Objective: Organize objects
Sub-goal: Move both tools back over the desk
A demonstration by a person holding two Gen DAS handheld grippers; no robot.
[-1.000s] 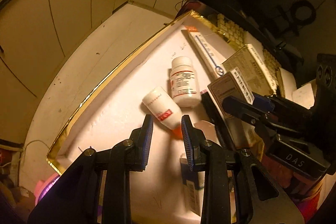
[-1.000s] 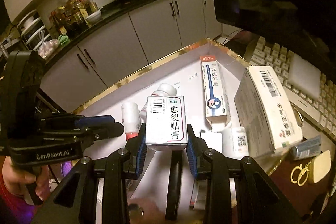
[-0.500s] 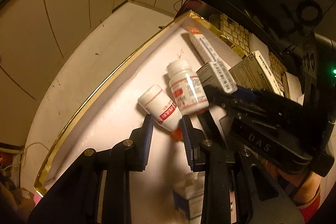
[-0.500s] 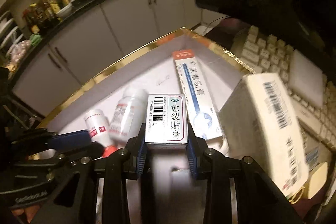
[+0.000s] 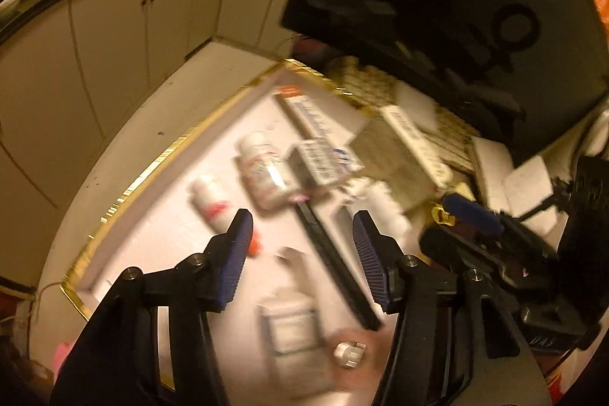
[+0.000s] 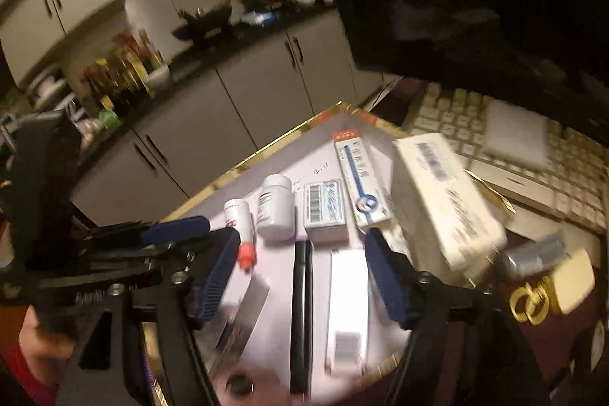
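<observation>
A white gold-rimmed tray (image 6: 266,155) holds medicine packs. A small barcoded box (image 6: 324,212) lies flat in the tray between a wide white pill bottle (image 6: 276,208) and a long tube box (image 6: 359,177); the small box also shows in the left wrist view (image 5: 323,160). A slim bottle with a red cap (image 6: 241,227) lies at the left. My right gripper (image 6: 300,276) is open and empty, above the tray's near part. My left gripper (image 5: 302,250) is open and empty over the tray, right of the slim bottle (image 5: 211,202).
A large white box (image 6: 445,204) leans on the tray's right edge. A black strip (image 6: 300,311) and a white pack (image 6: 348,307) lie in the near part. A keyboard (image 6: 533,155) and dark monitor (image 5: 456,6) stand at the right. Kitchen cabinets (image 6: 247,94) lie beyond.
My right gripper has let go of the small box, which now lies in the tray, and has drawn back. Both grippers have opened wide. My left gripper has pulled back.
</observation>
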